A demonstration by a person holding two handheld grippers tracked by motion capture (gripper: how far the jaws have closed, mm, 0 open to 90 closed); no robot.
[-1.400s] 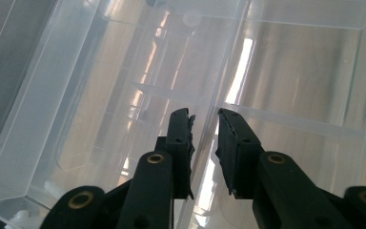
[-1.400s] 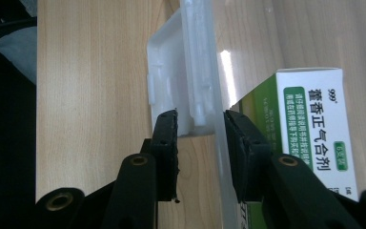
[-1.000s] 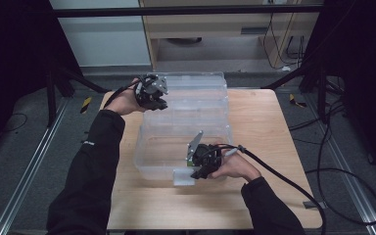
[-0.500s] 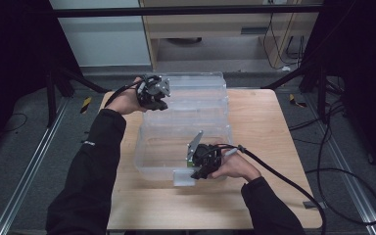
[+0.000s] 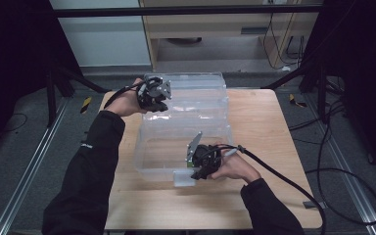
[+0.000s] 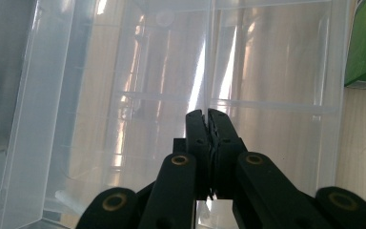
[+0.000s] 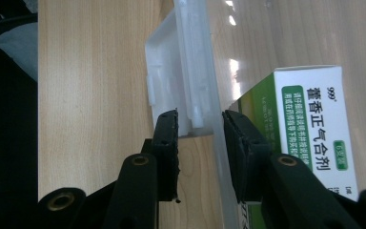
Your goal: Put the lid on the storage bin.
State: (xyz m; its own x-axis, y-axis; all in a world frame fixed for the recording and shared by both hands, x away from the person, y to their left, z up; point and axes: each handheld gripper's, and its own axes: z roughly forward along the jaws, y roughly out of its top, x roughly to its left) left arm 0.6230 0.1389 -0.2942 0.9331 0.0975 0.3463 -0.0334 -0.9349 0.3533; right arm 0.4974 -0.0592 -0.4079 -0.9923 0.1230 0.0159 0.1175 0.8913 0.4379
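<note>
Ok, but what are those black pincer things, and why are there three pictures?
There is no robot here. A person at a wooden table holds two black pinching tools, and each one is called a gripper. The big picture comes from a camera up high that looks down on the table. The other two come from small cameras that ride on the grippers and look along their two jaws. On the table stands a clear box, opened up. The left gripper is shut on a thin clear edge at the box's far side. The right gripper clamps the near wall at the white latch. Through that wall you can see a green and white carton.
</note>
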